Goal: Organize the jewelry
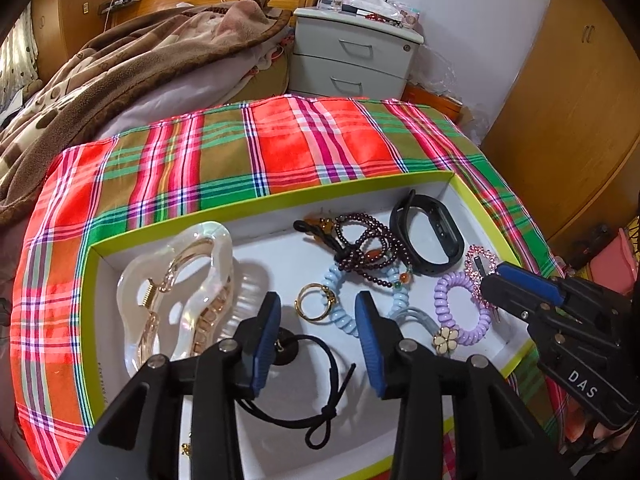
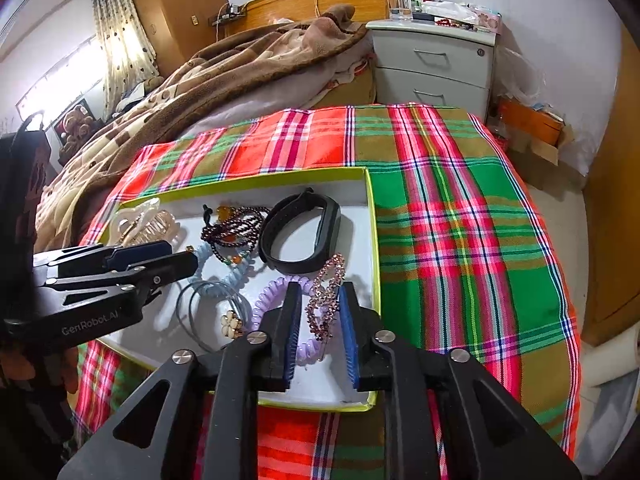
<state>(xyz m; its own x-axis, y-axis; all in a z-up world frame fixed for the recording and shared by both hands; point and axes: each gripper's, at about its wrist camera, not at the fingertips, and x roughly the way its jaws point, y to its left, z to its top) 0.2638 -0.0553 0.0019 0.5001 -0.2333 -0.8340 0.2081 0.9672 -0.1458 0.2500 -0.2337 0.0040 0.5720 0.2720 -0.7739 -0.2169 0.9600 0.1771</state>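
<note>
Indoors, plaid cloth beside bed, tray, left claw spread, right claw parted.

place: home bedroom | signs: bed, blanket, nightstand, curtain

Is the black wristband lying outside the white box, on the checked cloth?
No, the black wristband lies inside the white box, near its far right corner, beside the dark bead bracelet.
</note>
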